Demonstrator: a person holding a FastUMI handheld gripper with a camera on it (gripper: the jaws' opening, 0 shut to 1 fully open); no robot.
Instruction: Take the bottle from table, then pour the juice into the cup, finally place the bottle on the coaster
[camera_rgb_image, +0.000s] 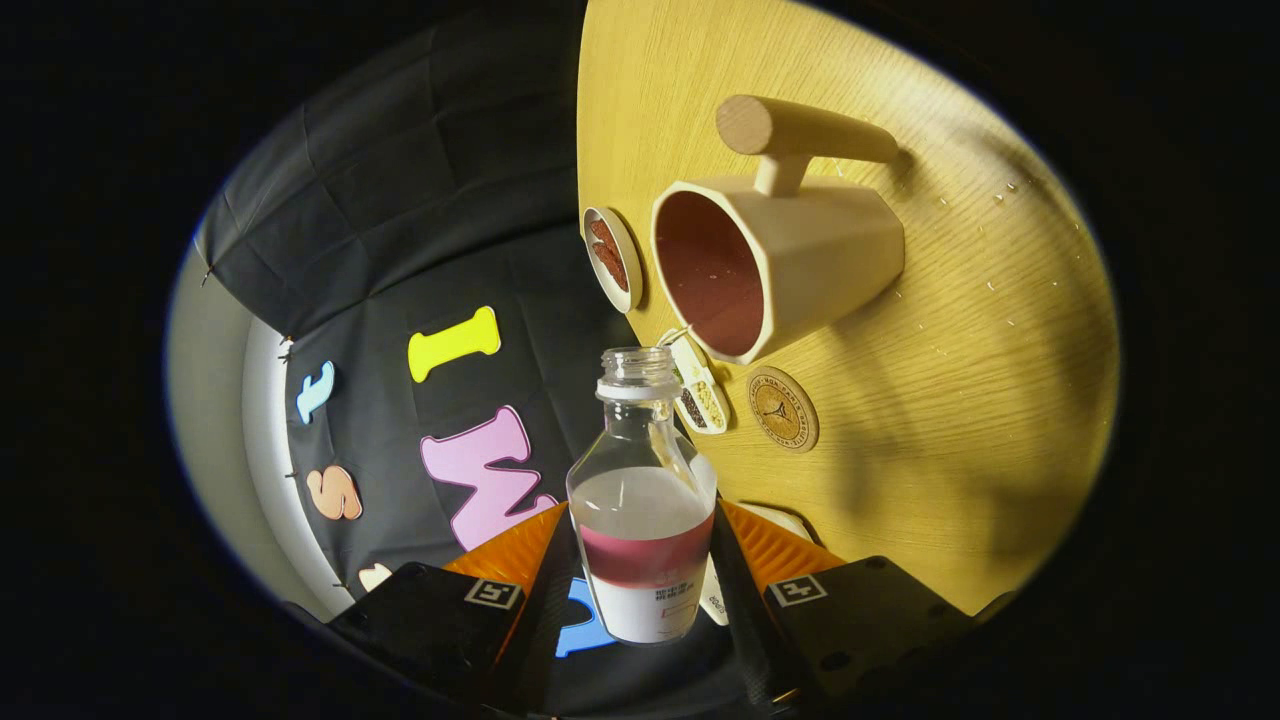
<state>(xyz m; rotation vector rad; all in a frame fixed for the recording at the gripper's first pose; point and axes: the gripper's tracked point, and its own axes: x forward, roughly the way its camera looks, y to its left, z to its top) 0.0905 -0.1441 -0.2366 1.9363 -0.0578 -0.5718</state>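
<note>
My gripper (645, 575) is shut on a clear bottle (643, 500), both fingers pressing its sides near the white label. The bottle has no cap and holds a little red juice low in its body. It is tipped on its side relative to the wooden table (960, 400), its mouth pointing toward the beige cup (790, 260) just beyond. The cup stands on the table, has a thick wooden handle (790, 135), and its inside looks red. A round brown coaster (783, 408) lies on the table beside the cup, ahead of the fingers.
A small round dish (610, 258) with brown pieces sits past the cup near the table's edge. A narrow rectangular dish (698, 385) with seeds lies between the bottle's mouth and the coaster. Small droplets speck the wood behind the cup.
</note>
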